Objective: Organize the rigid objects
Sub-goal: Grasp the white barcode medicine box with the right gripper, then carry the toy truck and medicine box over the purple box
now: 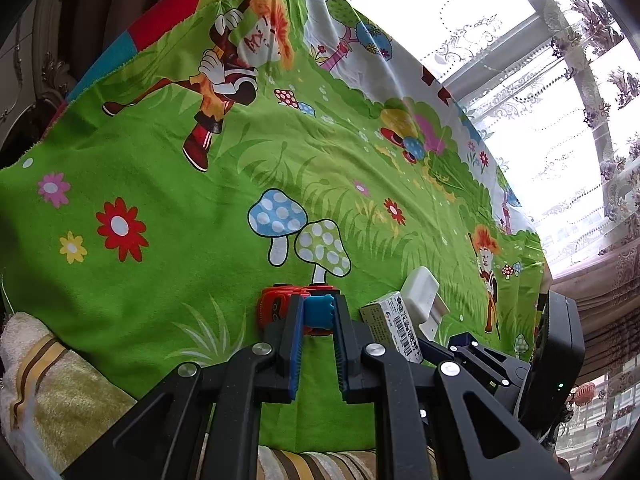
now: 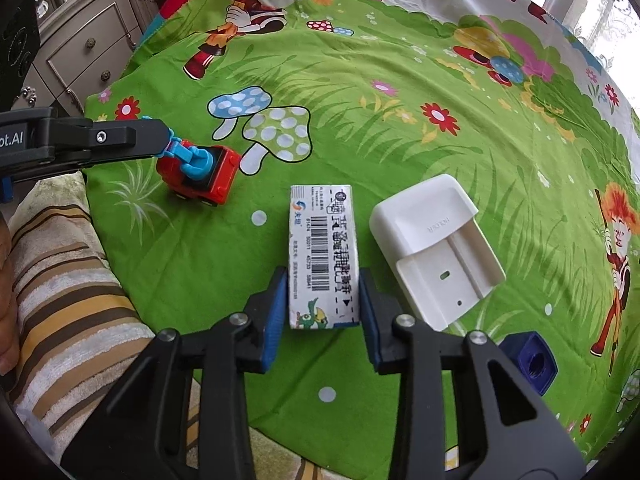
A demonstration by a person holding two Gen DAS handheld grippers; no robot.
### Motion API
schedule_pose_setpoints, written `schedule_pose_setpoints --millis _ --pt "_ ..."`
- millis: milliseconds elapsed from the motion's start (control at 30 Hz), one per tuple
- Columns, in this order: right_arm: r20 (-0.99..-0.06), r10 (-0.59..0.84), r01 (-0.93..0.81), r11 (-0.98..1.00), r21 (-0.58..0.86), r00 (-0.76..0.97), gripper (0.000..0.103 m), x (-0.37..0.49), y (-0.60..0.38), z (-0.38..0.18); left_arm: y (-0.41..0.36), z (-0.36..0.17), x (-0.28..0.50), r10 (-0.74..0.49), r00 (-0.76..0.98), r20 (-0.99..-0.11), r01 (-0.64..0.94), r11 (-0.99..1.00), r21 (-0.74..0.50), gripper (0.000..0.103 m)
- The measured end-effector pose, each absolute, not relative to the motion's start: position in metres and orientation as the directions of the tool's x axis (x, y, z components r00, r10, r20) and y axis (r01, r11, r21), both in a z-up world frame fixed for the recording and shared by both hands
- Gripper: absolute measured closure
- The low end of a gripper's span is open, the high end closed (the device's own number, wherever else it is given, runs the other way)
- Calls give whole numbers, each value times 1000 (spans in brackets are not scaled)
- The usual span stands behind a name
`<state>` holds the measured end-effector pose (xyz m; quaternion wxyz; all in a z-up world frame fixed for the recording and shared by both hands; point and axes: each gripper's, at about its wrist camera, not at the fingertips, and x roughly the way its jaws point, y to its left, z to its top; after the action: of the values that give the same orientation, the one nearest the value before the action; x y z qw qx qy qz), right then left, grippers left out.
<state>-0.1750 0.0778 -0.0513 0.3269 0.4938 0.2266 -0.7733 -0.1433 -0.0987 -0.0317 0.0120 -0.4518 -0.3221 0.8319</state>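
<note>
The small printed box (image 2: 322, 256) lies on the green cloth (image 2: 400, 140), long axis running straight away between the right hand-held gripper (image 2: 322, 308) pads, which look snug on its near end.

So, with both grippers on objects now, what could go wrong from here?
1. The left gripper holds the red toy vehicle only by its blue arm; it may swing or slip if lifted.
2. The right gripper holds the small box only near one end; the far end may tilt and bump the white holder beside it.
</note>
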Motion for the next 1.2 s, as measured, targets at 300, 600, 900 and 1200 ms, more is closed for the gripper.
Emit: schedule_pose_setpoints --millis 300,600,900,1200 --pt "-880 -304 647 -763 -4 -364 65 -166 112 -27 -80 -18 -139 325 -593 -737 227 -810 -540 88" --pt "-839 -297 554 -833 -7 -457 65 -137 168 1 -33 3 -133 366 -581 -727 126 -842 -524 88" --pt "-794 -279 412 -910 40 -540 65 -102 251 21 36 16 -129 434 -535 -725 2 -857 -515 88" --pt "-801 -174 217 -974 57 -573 65 -68 358 17 122 27 -121 500 -460 -733 -149 -858 -492 88"
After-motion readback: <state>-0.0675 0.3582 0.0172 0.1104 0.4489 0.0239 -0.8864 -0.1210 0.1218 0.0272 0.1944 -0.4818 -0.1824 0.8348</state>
